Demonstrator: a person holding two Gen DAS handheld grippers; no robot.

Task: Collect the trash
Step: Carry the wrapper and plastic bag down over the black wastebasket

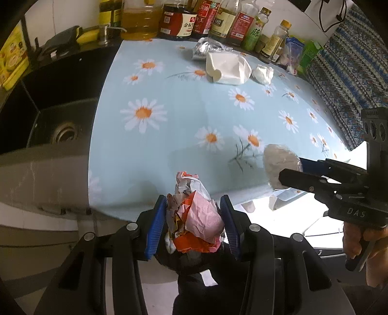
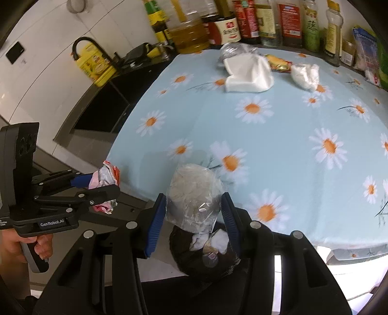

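My left gripper (image 1: 194,218) is shut on a crumpled pink, orange and white wrapper (image 1: 196,218), held off the near edge of the daisy tablecloth (image 1: 181,116). My right gripper (image 2: 194,210) is shut on a clear crumpled plastic bag (image 2: 194,196), also past the table's near edge. Below both hangs a dark trash bag (image 2: 206,256) with white scraps inside. Each view shows the other gripper: the right gripper (image 1: 288,169) with its clear bag (image 1: 278,167), and the left gripper (image 2: 104,184) with its wrapper (image 2: 106,174). On the table's far side lie a white paper bag (image 1: 228,67) and a white wad (image 1: 263,74).
Bottles of oil and sauce (image 1: 184,19) line the back wall. A silver foil pack (image 1: 206,47) and a yellow snack packet (image 2: 278,63) lie near the white bag. A black sink (image 1: 55,121) sits left of the table, a patterned cloth (image 1: 351,72) at right.
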